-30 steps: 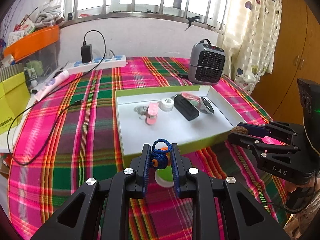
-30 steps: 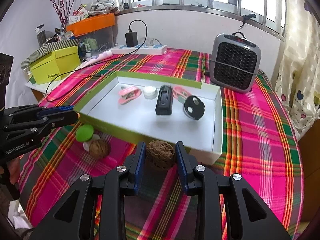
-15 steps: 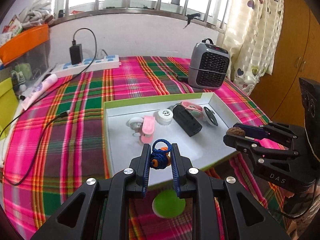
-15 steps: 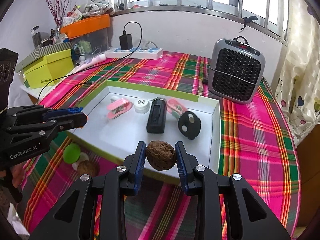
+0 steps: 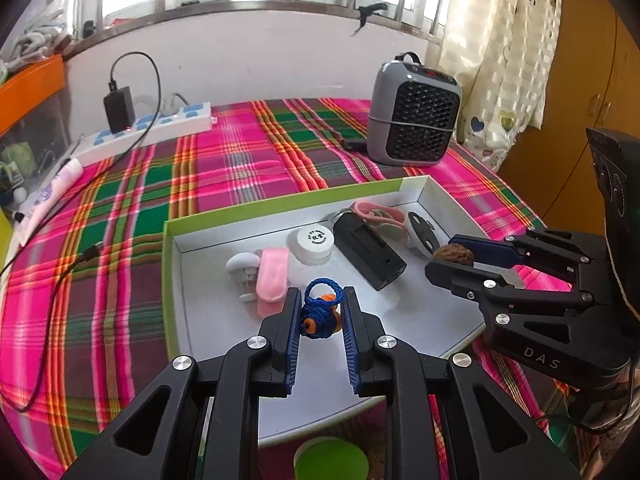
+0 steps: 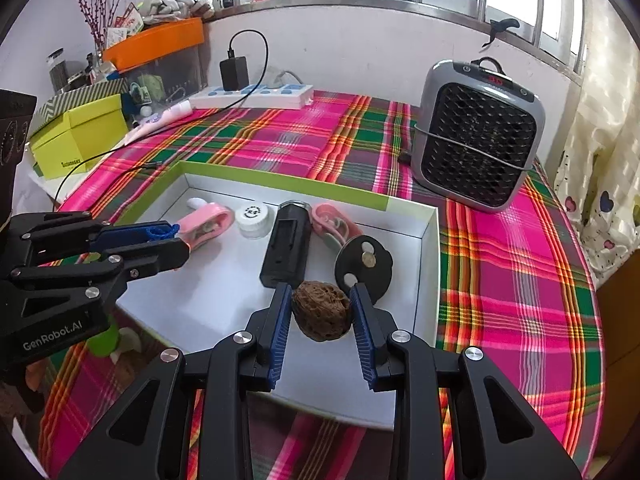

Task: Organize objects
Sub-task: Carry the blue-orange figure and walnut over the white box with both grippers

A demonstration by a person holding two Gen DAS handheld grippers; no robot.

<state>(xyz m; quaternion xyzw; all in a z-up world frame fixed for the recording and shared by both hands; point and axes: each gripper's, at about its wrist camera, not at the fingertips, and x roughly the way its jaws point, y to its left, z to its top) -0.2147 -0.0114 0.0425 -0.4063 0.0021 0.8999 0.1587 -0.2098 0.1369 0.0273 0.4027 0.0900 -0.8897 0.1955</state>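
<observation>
My left gripper [image 5: 320,308] is shut on a blue cord knot with orange beads [image 5: 322,314] and holds it over the front of the white tray with a green rim [image 5: 280,200]. My right gripper [image 6: 318,306] is shut on a brown walnut [image 6: 322,312] and holds it over the tray [image 6: 280,184], near the tray's right side. In the tray lie a pink clip [image 5: 272,272], a white round cap [image 5: 315,240], a black box [image 5: 368,248], a pink case [image 5: 380,216] and a black disc [image 6: 364,264]. Each gripper shows in the other's view, the right one in the left wrist view [image 5: 452,258] and the left one in the right wrist view [image 6: 172,240].
A grey heater [image 6: 476,140] stands behind the tray on the plaid cloth. A white power strip with a charger [image 6: 256,94] lies at the back. A green ball [image 5: 332,462] lies in front of the tray. A yellow-green box [image 6: 80,136] stands at the left.
Both grippers have moved forward with their loads, from above the cloth in front of the tray to above the tray floor. The green ball has dropped behind them.
</observation>
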